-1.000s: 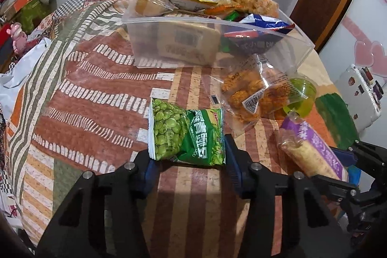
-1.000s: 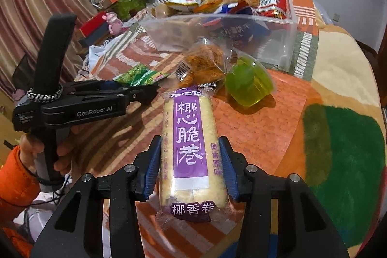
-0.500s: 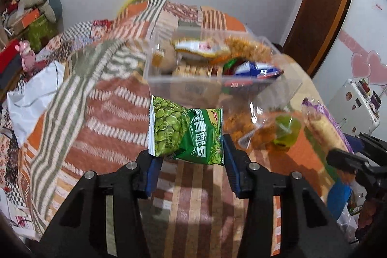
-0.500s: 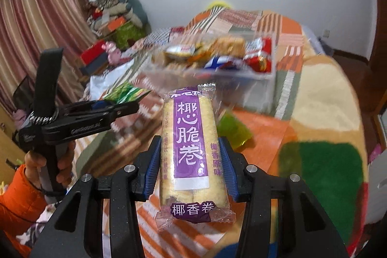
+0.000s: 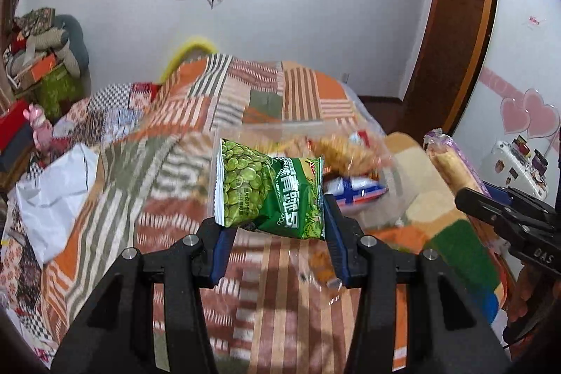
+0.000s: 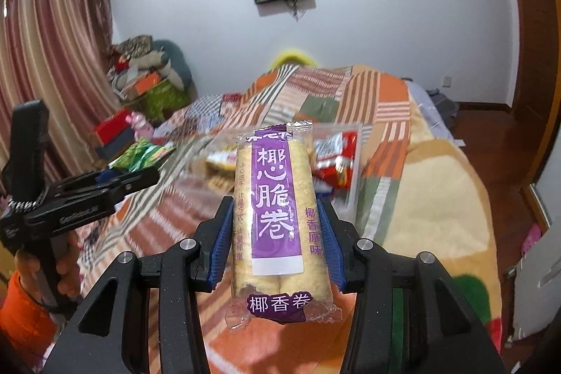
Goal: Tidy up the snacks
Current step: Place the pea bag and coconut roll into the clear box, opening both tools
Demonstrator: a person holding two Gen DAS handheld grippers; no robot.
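My left hand-held gripper point(image 5: 275, 230) is clamped on the green pea packet point(image 5: 268, 193) at mid-frame: light, crinkly, slippery foil, so I grip its puffed middle. My right hand-held gripper point(image 6: 277, 233) pinches the coconut roll pack point(image 6: 277, 216) by its sides; the brittle rolls want gentle pressure. The clear snack bin point(image 6: 350, 160) sits beyond on the bed point(image 6: 438, 198).

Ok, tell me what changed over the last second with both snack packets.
Both were lifted off the bedspread: the left gripper raised the green pea packet, the right gripper raised the purple coconut roll pack, toward the clear bin. Both grips stayed shut; the bin and its snacks did not move.
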